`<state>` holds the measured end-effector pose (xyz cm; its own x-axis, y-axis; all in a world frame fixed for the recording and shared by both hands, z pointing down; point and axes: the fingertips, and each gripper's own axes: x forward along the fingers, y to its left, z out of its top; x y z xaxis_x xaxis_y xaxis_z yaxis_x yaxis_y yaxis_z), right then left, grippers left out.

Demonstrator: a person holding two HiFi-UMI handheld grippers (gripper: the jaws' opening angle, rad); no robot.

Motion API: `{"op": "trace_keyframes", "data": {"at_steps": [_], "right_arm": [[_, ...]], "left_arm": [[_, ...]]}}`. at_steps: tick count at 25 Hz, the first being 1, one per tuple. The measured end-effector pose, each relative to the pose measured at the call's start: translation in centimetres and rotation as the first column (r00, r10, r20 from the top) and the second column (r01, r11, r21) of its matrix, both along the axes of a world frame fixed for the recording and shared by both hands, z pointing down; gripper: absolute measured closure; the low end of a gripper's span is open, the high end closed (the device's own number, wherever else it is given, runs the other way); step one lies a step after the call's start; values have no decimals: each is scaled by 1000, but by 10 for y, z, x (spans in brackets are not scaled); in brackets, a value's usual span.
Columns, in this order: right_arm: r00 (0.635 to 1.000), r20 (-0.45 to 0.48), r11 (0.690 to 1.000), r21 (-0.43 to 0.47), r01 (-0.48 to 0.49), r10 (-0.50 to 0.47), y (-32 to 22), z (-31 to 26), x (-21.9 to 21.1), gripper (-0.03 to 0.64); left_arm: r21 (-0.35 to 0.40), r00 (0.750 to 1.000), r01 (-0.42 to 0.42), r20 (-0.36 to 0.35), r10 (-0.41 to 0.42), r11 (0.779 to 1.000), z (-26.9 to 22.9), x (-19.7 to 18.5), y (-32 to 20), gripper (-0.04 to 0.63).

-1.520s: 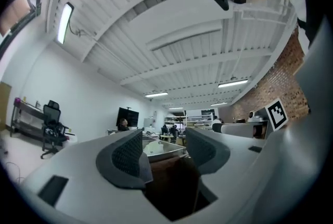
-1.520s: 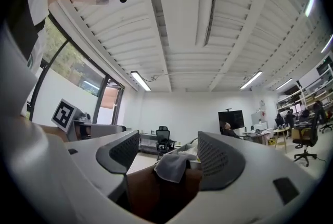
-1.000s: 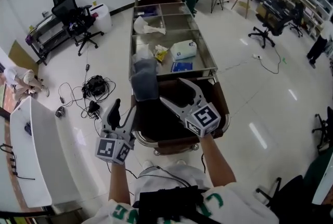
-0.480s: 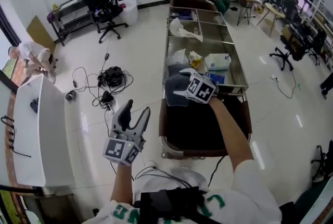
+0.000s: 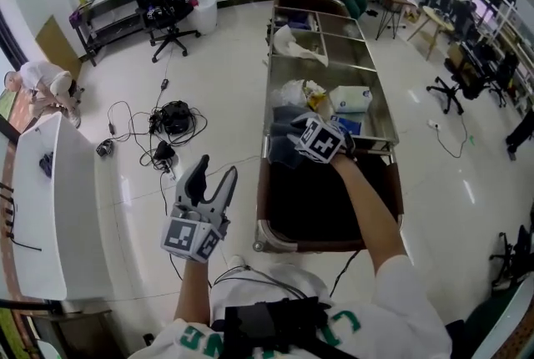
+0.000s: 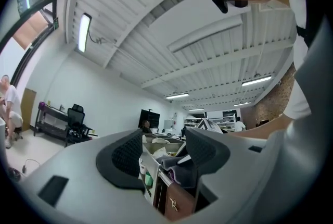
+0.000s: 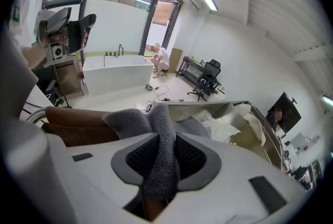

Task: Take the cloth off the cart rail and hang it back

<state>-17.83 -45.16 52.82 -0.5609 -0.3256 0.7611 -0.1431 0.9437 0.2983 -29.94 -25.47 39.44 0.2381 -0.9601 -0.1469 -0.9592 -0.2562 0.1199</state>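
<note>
Clamping grey cloth [image 7: 161,120] in my right gripper [image 7: 160,154], jaws just closed onto it, centre frame, left gripper [image 5: 214,174] empty, jaws apart.

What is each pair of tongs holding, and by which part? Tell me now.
The right tongs have just closed on the grey cloth, pinching an upright fold of it. The left tongs are open and hold nothing.

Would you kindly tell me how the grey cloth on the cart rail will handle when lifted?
Probably floppy: the cloth folds and bunches between the right tongs, which have just been closing on it. Likely light and grippy, given its fuzzy pile.
</note>
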Motion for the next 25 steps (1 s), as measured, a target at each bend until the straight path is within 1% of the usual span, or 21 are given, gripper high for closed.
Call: {"op": "trace_keyframes", "data": {"at_steps": [2,4,6,8,10,11,12,13,14,15,16,17,18,19,21,22,23,24,25], "right_arm": [[999,40,1000,11,-20,20,-5,-7,10,548],[994,107,999,24,-38,35,-3,-22,17,554],[980,189,996,56,-72,60,5,-52,21,557],[955,285,989,96,-117,85,9,-84,29,557],[913,394,979,124,-164,103,13,-116,39,558],[882,457,974,127,-188,111,18,-133,45,558],[840,529,969,123,-215,120,23,-151,51,558],[784,607,964,108,-243,130,29,-168,59,558],[712,688,959,85,-270,139,36,-185,67,558],[633,760,953,61,-297,148,43,-200,77,558],[557,816,945,43,-325,154,50,-212,87,558],[495,854,933,35,-358,157,58,-220,97,558],[452,878,918,39,-396,157,66,-224,106,558],[423,893,899,50,-436,155,75,-224,113,558],[378,911,860,58,-507,162,93,-213,126,558],[356,919,846,49,-531,170,103,-204,131,558],[340,923,835,40,-549,180,112,-194,134,558],[337,923,827,38,-561,186,119,-185,136,558],[350,918,818,51,-573,188,124,-176,136,558]], "left_arm": [[2,1000,-22,0,22,1000,1,6,-6,351],[4,999,-44,-5,44,999,1,12,-10,351],[12,997,-71,-32,71,997,-3,16,-15,351],[31,993,-103,-62,105,994,-13,21,-18,350],[49,990,-126,-61,129,991,-25,27,-21,351],[59,989,-135,-52,138,989,-30,30,-23,351],[71,988,-144,-43,147,987,-36,33,-25,351],[82,987,-152,-36,155,985,-40,37,-27,351],[91,986,-160,-30,164,983,-44,40,-30,351],[97,985,-168,-25,171,981,-47,44,-33,351],[100,984,-174,-21,177,980,-49,47,-36,351],[99,983,-181,-15,184,978,-49,50,-40,351],[98,982,-187,-5,189,977,-49,52,-43,351],[98,982,-190,11,190,977,-49,55,-45,351],[106,983,-179,63,173,978,-50,62,-46,356],[112,983,-168,96,158,979,-53,68,-45,385],[114,981,-159,125,145,981,-54,74,-44,390],[109,980,-156,144,140,982,-53,79,-43,390],[99,978,-159,151,143,982,-49,83,-44,390]]}}
